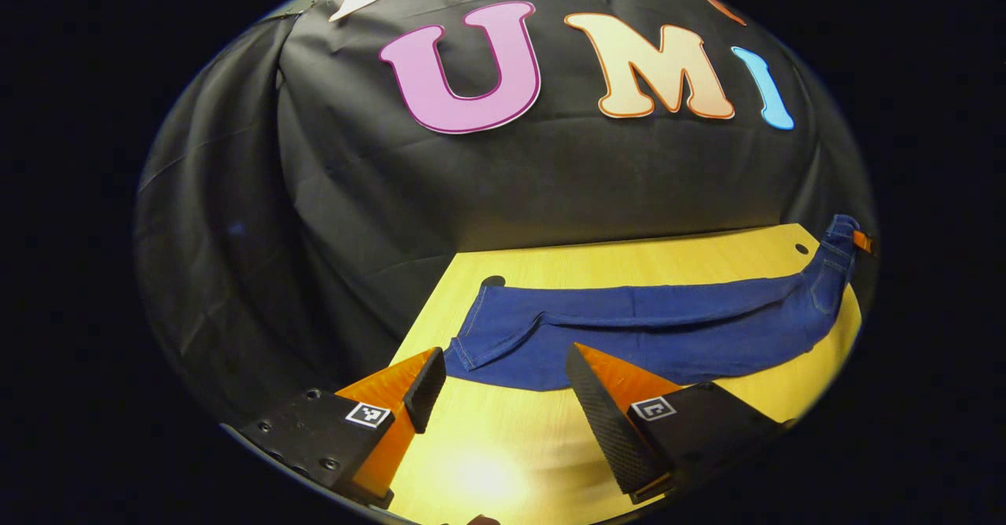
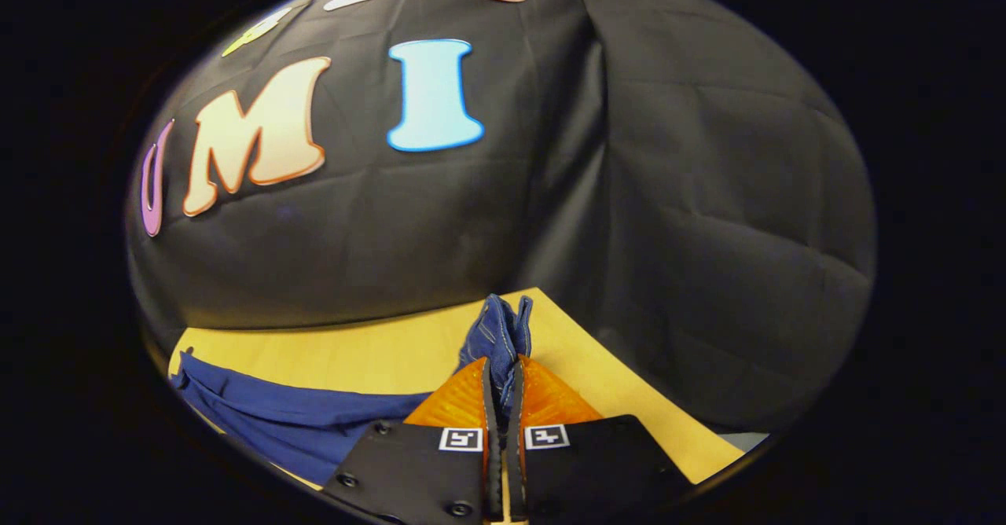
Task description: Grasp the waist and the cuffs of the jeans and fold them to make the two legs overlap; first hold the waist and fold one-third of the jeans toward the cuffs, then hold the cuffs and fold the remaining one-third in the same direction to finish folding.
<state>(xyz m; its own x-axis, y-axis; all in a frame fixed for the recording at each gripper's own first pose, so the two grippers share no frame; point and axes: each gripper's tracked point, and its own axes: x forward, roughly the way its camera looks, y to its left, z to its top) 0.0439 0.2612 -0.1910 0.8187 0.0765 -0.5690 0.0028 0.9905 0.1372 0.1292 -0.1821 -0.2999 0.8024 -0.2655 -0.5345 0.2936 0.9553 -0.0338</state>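
One jeans on one table, both legs spread flat lengthwise, cuffs toward left gripper. Left gripper: fingers wide apart, holding nothing, just short of cuffs. Right gripper: fingers closed, clamping waist, waist end lifted off table. Two table holes seen in left gripper view. Far waist edge cut off there; cuffs hidden in right gripper view.
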